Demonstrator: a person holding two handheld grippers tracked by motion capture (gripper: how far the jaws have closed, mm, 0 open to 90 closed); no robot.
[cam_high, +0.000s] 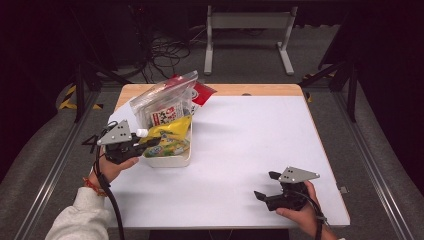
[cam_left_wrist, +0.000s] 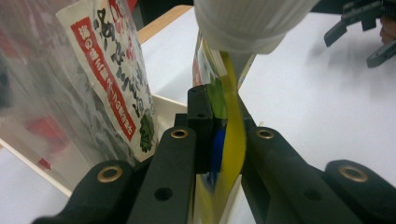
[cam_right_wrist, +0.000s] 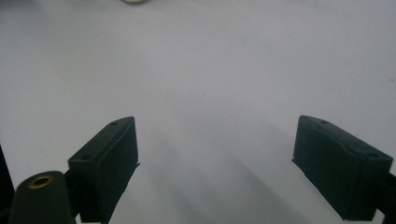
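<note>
My left gripper (cam_high: 146, 142) is shut on a yellow pouch (cam_high: 169, 131) with a white screw cap (cam_high: 141, 133), held at the left rim of a white bin (cam_high: 172, 161). In the left gripper view the pouch's thin edge (cam_left_wrist: 232, 140) is pinched between the black jaws of the left gripper (cam_left_wrist: 224, 128), and the cap (cam_left_wrist: 247, 23) stands above them. My right gripper (cam_high: 265, 185) rests low at the table's front right, open, with nothing between its fingers. The right gripper view shows the right gripper (cam_right_wrist: 215, 154) with its jaws wide apart over the bare white tabletop (cam_right_wrist: 210, 70).
A clear zip bag of snack packets (cam_high: 162, 100) leans up out of the bin's far end, with a red packet (cam_high: 202, 92) behind it. That bag (cam_left_wrist: 56, 93) stands close on the left of my left jaws. The table's wooden far edge (cam_high: 250, 90) runs along the back.
</note>
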